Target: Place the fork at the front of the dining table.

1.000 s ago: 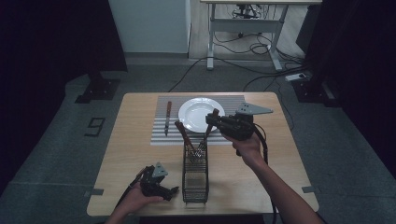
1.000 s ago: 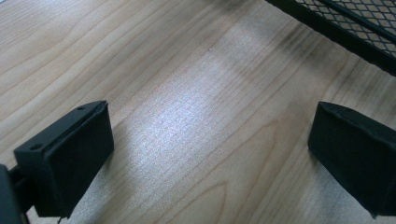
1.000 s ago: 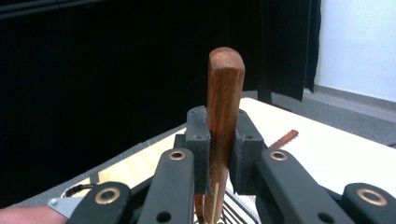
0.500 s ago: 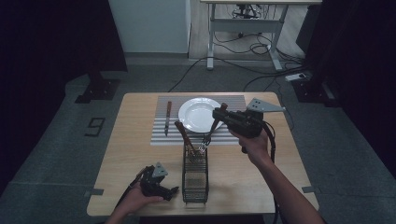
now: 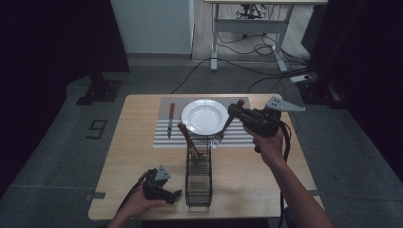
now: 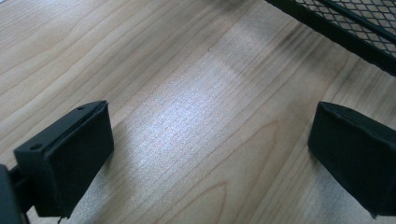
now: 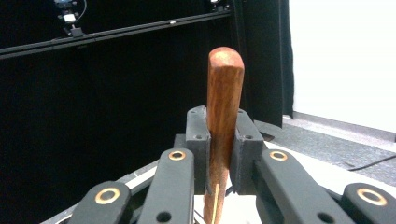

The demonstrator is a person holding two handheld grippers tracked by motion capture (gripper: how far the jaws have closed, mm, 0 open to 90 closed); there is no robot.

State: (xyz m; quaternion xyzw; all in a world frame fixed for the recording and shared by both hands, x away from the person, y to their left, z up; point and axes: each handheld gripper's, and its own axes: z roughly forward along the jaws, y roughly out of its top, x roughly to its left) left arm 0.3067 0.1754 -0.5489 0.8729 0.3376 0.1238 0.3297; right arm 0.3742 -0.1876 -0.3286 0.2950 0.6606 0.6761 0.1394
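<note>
Holding that fork (image 5: 227, 124) by the very top of its wooden handle is the sketchy bit here, imo. The right gripper (image 5: 236, 112) has its jaws clamped on the handle near its end, and in the right gripper view you can see the rounded wood tip (image 7: 225, 88) poking up past the pads, so there isn't much handle left inside the grip. With all that length hanging below, a quick swing or a bump could make the fork pivot in the pads or slip out. The tines hang just past the gripper's nose, close to the plate (image 5: 205, 116) rim and above the top of the wire caddy (image 5: 198, 176), so I'd guess snagging the mesh or clinking the plate is the likely mess-up, especially with another utensil (image 5: 189, 140) leaning out of the caddy right beside it. The fork's long axis runs diagonally: handle end up in the jaws, tines pointing down and away toward the caddy side, over the striped mat (image 5: 166, 137). The left gripper (image 5: 172, 194) sits low on the table (image 6: 196, 116) beside the caddy with its jaws spread wide and nothing between them.
</note>
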